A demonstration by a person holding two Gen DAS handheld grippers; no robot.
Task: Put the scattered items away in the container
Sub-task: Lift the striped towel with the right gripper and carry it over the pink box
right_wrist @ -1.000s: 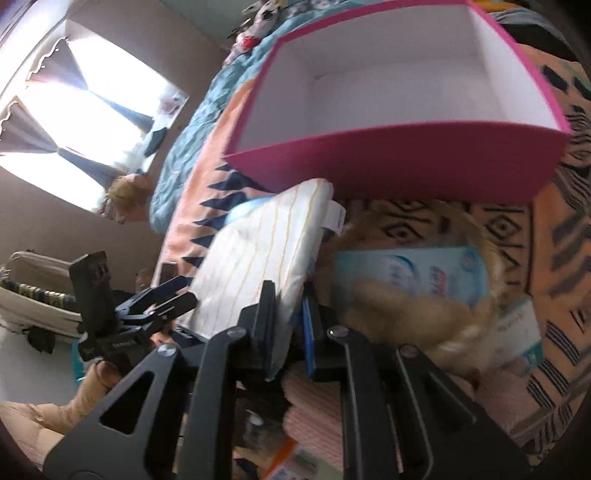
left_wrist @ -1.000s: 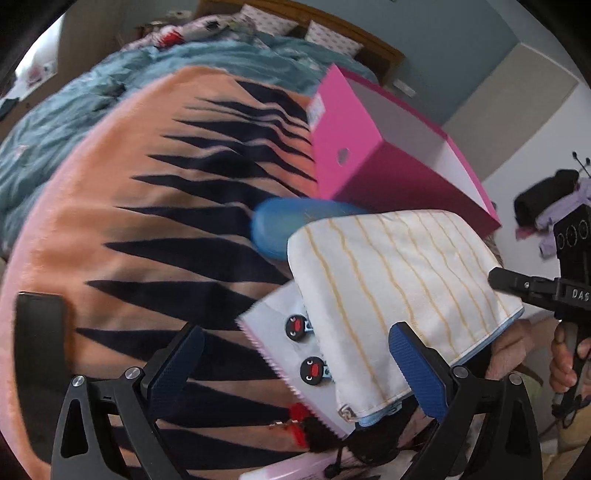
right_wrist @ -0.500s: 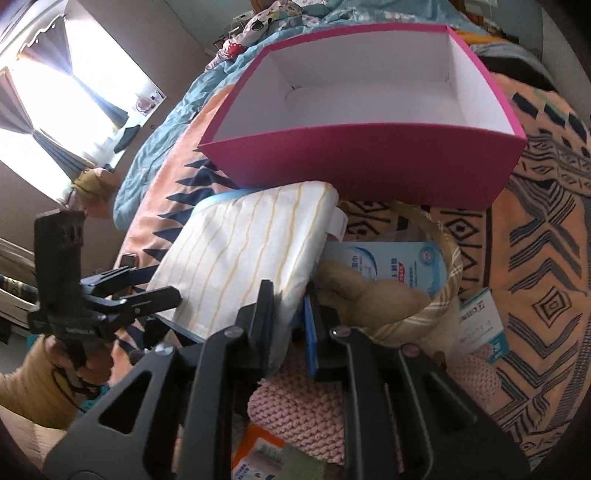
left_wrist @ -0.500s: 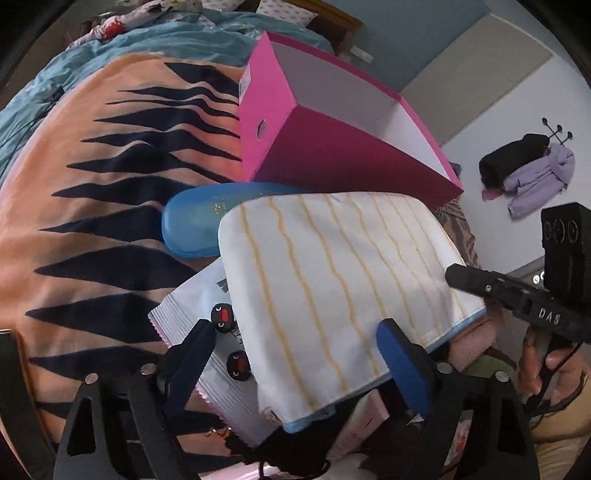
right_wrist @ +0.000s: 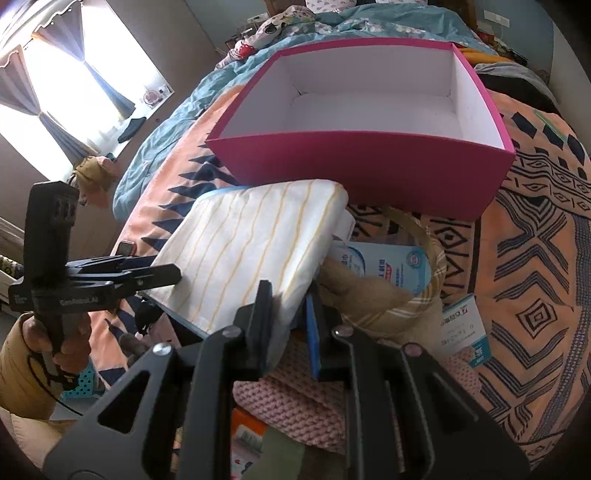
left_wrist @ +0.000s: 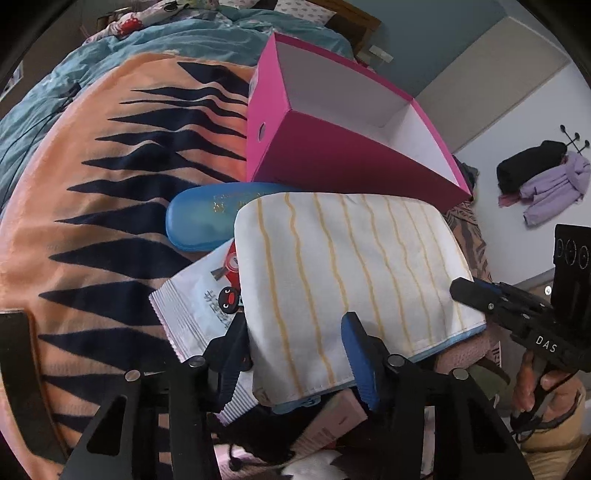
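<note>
A lived-in bedroom in a home; the work surface is a bed spread with an orange blanket (left_wrist: pixel 110 206) in dark zigzag and diamond patterns over a rumpled teal duvet (right_wrist: pixel 177 122); patterned pillows (left_wrist: pixel 295 9) lie against a wooden headboard (left_wrist: pixel 354 22) at the far end; a bright window with drawn-back dark curtains (right_wrist: pixel 107 92) lights one side, small objects lined along its sill; on the opposite white wall a coat rack (left_wrist: pixel 574 136) carries a black garment and a lilac jacket (left_wrist: pixel 554 188); the walls beyond the bed are painted blue-grey and beige.
</note>
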